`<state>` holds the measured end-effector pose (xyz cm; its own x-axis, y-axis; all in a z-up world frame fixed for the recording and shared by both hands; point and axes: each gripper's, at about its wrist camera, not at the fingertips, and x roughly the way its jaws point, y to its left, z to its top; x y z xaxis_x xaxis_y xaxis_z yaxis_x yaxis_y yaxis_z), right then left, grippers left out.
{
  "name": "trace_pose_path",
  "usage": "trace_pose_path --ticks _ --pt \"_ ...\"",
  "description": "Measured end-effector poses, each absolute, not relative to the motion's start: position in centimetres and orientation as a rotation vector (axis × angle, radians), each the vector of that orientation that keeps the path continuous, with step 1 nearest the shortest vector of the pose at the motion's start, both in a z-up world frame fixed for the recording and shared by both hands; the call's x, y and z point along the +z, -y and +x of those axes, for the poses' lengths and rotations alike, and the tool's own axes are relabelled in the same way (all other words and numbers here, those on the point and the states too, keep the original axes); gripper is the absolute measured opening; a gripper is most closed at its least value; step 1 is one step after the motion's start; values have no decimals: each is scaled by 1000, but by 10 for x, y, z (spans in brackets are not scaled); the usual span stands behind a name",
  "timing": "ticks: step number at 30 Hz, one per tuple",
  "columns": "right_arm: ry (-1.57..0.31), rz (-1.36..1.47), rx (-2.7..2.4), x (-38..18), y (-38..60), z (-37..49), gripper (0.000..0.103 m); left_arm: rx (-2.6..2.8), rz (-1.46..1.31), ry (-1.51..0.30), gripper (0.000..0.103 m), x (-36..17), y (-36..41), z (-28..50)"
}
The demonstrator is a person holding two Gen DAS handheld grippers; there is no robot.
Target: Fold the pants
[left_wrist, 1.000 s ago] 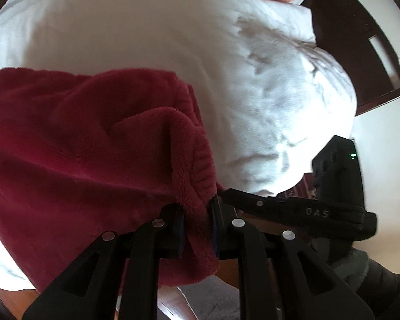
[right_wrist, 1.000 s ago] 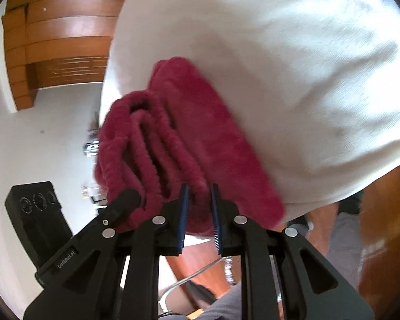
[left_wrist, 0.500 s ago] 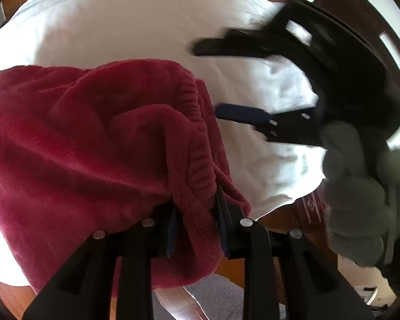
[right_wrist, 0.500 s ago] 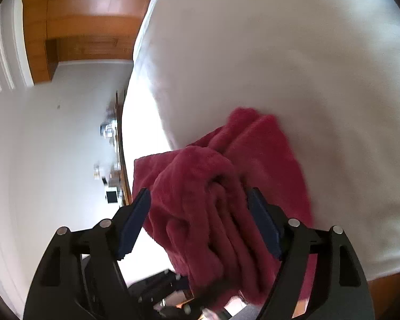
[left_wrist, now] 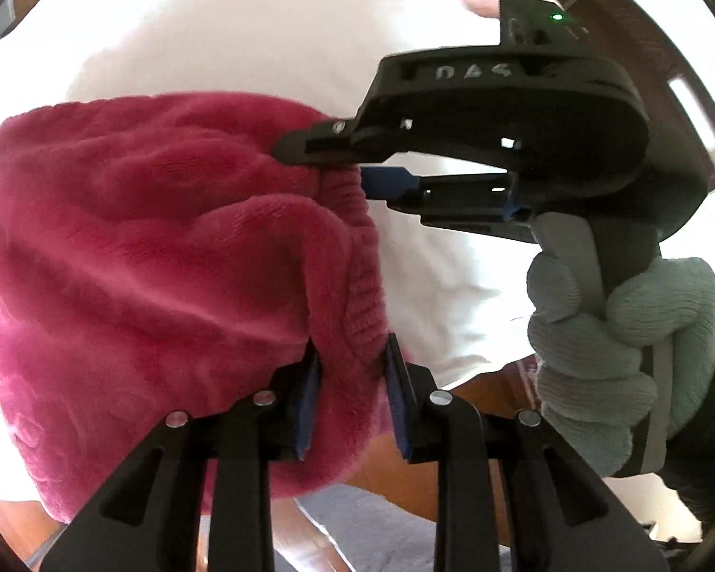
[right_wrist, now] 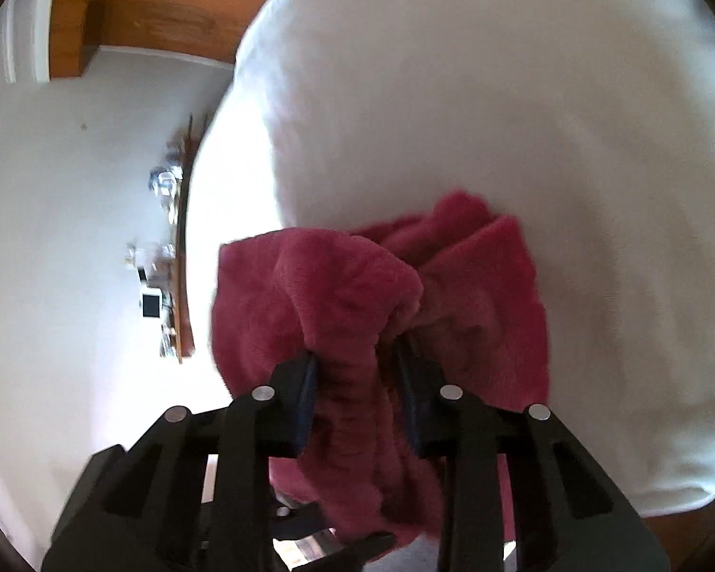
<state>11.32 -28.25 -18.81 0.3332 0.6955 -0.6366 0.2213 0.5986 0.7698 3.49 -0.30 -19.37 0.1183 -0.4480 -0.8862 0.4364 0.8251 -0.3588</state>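
- pants [left_wrist: 157,248], red fleece, lie bunched on the white bed [left_wrist: 271,43].
- left gripper [left_wrist: 352,395] pinches their near ribbed edge.
- right gripper [right_wrist: 357,395], jaws just closing, clamps a fold of the pants.

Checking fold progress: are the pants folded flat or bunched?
Bunched. The red pants hang in loose, rumpled folds over the white bed, pinched by both grippers.
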Motion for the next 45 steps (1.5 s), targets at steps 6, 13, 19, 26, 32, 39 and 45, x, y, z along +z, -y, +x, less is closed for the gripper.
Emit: trace_pose_path --ticks 6,13,19,26,32,39,45 --pt "-1200 859 211 -175 316 88 29 -782 78 -1274 31 -183 43 21" --pt "-1222 800 131 -228 305 107 24 -747 72 -1387 59 -204 30 26" --pt "-1203 709 140 -211 300 109 26 -628 -12 -1282 59 -176 -35 48" --pt "-1107 550 82 -147 293 95 41 -570 40 -1369 59 -219 -56 65" --pt "-1073 526 221 -110 245 66 41 -652 60 -1370 59 -229 -48 47" --pt "-1278 444 147 -187 215 33 36 -627 78 -1339 59 -218 -69 43" --pt "-1287 411 101 -201 211 23 36 -611 228 -1279 55 -234 -98 26"
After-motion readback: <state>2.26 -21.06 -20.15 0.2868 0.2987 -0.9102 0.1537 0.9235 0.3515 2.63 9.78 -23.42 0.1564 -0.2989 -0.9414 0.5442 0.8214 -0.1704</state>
